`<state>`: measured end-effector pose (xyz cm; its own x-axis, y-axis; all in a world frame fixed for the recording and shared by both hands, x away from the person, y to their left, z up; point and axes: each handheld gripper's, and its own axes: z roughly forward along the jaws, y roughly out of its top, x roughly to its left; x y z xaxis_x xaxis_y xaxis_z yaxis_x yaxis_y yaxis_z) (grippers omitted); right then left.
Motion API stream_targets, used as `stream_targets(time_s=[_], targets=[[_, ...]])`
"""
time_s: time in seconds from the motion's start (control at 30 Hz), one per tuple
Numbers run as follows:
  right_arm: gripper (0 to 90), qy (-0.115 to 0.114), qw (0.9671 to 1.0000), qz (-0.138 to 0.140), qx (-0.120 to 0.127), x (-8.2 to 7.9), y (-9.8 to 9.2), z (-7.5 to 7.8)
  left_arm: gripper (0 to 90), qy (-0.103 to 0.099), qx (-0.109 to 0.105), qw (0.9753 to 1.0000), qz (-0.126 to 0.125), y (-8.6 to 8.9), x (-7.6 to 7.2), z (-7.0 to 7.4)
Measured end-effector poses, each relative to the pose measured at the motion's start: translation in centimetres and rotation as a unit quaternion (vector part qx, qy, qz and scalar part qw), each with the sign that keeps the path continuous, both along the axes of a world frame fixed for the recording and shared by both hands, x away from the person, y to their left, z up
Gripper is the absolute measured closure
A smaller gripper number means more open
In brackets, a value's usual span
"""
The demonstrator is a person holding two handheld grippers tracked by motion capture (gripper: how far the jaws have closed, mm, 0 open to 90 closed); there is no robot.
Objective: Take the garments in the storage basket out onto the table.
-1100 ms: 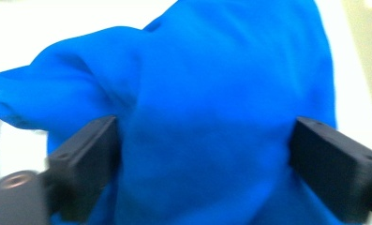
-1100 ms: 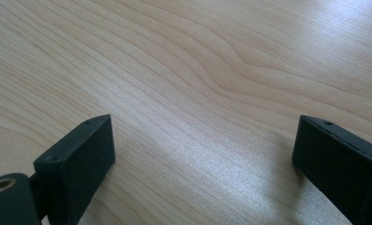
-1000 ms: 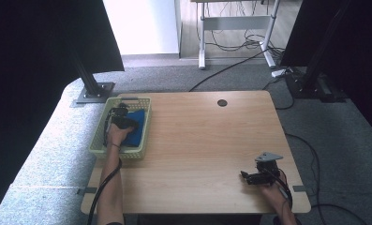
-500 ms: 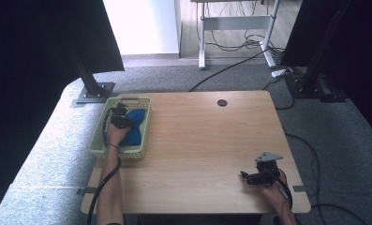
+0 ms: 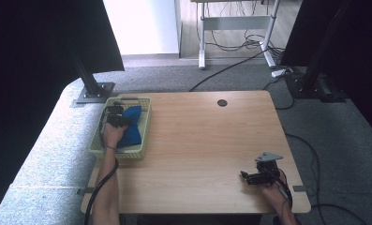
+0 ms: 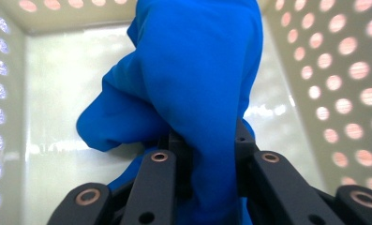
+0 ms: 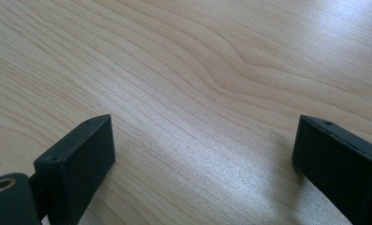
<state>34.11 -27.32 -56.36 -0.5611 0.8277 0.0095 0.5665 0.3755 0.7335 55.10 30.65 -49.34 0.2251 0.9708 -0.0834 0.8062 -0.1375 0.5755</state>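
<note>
Count: I see one cloth (image 5: 131, 125), one basket (image 5: 143, 126).
Cloth: in basket, long axis along its length.
Left gripper (image 6: 207, 154): clamped on cloth.
Right gripper (image 7: 202, 154): jaws apart, over table (image 5: 197, 140).

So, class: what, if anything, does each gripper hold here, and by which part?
The left gripper is shut on a bunched fold of the blue cloth inside the basket. The right gripper is open over the table, holding nothing.

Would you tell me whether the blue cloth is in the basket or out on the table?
In: the blue cloth sits within the basket walls, pinched by the left gripper.
</note>
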Motion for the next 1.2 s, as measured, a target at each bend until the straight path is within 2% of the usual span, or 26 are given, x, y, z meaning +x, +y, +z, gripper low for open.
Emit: stream_targets(time_s=[0.5, 0.8, 1.2], targets=[[5.7, 0.000, 1.0000, 0.000, 0.000, 0.0, 0.0, 0.0, 77.3, -0.051, -0.017, 0.9985, -0.008, 0.1, -2.2, 2.9], [5.7, 0.000, 1.0000, 0.000, 0.000, 0.0, 0.0, 0.0, 77.3, -0.072, -0.027, 0.9970, -0.012, 0.2, -3.4, 4.2], [5.7, 0.000, 1.0000, 0.000, 0.000, 0.0, 0.0, 0.0, 77.4, -0.100, -0.030, 0.9942, -0.028, -0.9, -4.9, 6.0]])
